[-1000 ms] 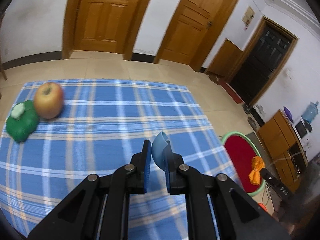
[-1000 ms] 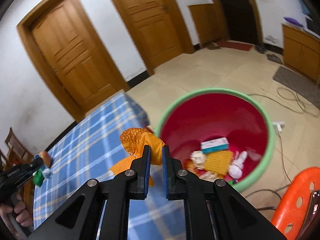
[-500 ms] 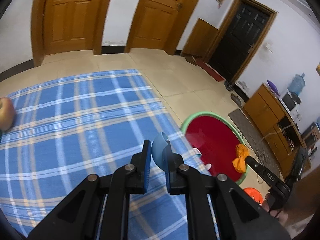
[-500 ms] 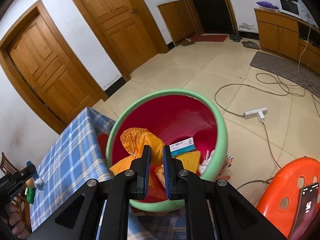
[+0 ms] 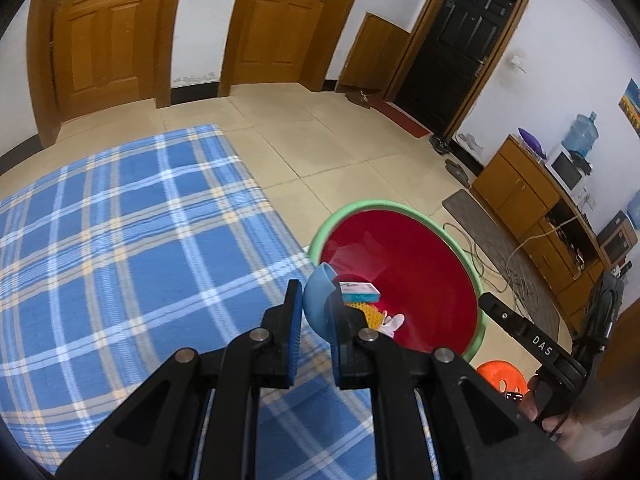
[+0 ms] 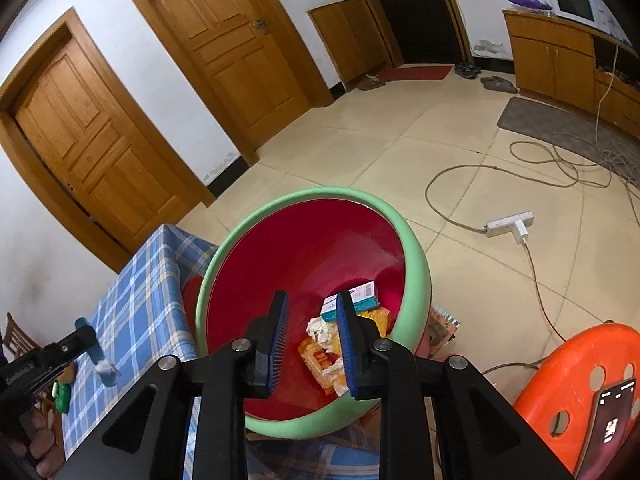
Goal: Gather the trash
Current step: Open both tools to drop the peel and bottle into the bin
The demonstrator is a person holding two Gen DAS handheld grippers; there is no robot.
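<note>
My left gripper [image 5: 314, 312] is shut on a light blue curved plastic piece [image 5: 317, 298] and holds it over the table's right edge, beside the bin. The bin [image 5: 460, 248] is red inside with a green rim and stands on the floor. In the right wrist view my right gripper [image 6: 310, 334] is open and empty above the bin [image 6: 416, 264]. Inside lie the orange wrapper [image 6: 320, 360], a teal and white box [image 6: 354, 298], crumpled paper and other scraps. The left gripper with the blue piece also shows at the left of that view [image 6: 86, 336].
A blue plaid tablecloth [image 5: 112, 248] covers the table left of the bin. An orange plastic stool [image 6: 580, 364] with a phone [image 6: 614, 410] on it stands to the bin's right. Cables and a power strip [image 6: 510, 226] lie on the tiled floor. Wooden doors line the far wall.
My right gripper opened over the bin and the orange wrapper dropped in. My left gripper carried the blue piece rightward to the table's edge by the bin.
</note>
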